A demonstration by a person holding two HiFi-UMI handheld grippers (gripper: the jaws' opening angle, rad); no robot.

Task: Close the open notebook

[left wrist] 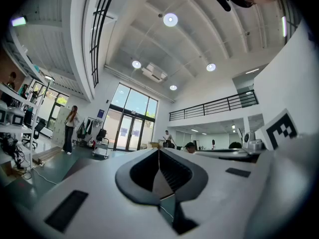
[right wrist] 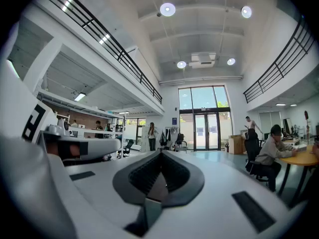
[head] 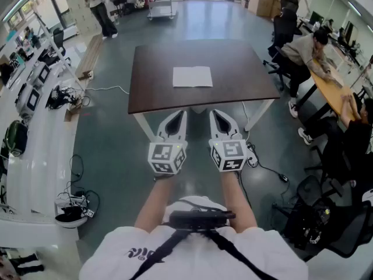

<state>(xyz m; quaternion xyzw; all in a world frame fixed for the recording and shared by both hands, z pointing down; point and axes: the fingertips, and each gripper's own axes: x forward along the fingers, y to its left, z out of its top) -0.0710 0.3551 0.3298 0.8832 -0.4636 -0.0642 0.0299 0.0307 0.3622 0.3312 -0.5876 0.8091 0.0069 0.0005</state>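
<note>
The open notebook lies flat with white pages up, near the middle of a dark brown table. My left gripper and right gripper are held side by side and level, just short of the table's near edge, with their tips close to that edge. Both are shut with nothing between the jaws. In the left gripper view the left gripper points across the hall toward glass doors. The right gripper does the same in the right gripper view. Neither gripper view shows the notebook.
People sit at an orange desk to the right, with office chairs close to the table's right side. White benches with equipment run along the left. Cables and a power strip lie on the floor near my feet. A cart stands far back.
</note>
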